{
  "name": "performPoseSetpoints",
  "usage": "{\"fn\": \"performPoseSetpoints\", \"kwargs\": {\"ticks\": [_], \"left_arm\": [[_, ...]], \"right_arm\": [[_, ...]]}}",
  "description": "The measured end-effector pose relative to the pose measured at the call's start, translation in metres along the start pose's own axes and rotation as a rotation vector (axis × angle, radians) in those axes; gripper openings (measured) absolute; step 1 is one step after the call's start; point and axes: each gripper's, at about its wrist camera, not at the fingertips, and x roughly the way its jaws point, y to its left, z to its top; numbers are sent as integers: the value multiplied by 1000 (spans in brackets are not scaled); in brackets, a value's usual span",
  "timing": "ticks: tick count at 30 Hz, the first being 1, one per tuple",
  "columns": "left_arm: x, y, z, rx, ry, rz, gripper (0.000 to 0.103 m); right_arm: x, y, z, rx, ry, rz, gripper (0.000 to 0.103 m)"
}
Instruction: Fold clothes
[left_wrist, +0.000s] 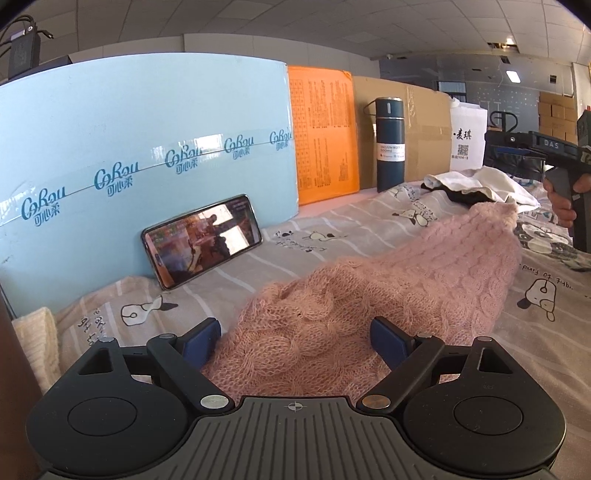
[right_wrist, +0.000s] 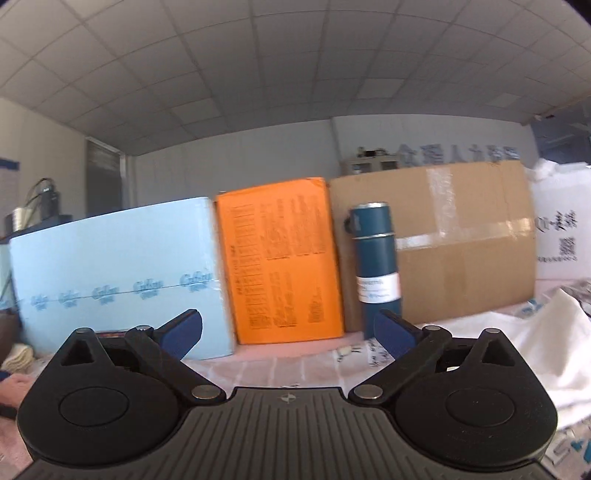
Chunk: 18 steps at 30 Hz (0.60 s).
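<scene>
Sweater sprawled on the bed, phone off to its left, bottle standing behind near the boxes.

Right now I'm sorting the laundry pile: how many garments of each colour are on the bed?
Pink: 1, the sweater
White: 1, the white garment
Black: 1, the black garment, partly hidden under the white one
Total: 3
</scene>
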Motion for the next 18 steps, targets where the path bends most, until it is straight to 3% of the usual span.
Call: {"fn": "performPoseSetpoints", "kwargs": {"ticks": [1, 5, 6, 18], "left_arm": [[-1, -1, 1, 3, 0, 2, 83], [-3, -9, 1, 75, -8, 16, 26], [-6, -12, 1, 98, -18, 18, 18], [-73, -66, -12, 295, -172, -41, 15]], "right_arm": [[3, 5, 6, -47, 41, 52, 102], [21, 33, 18, -186, 186, 208, 102], [26, 40, 17, -196, 214, 243, 102], [69, 137, -6, -459, 396, 601, 102]]}}
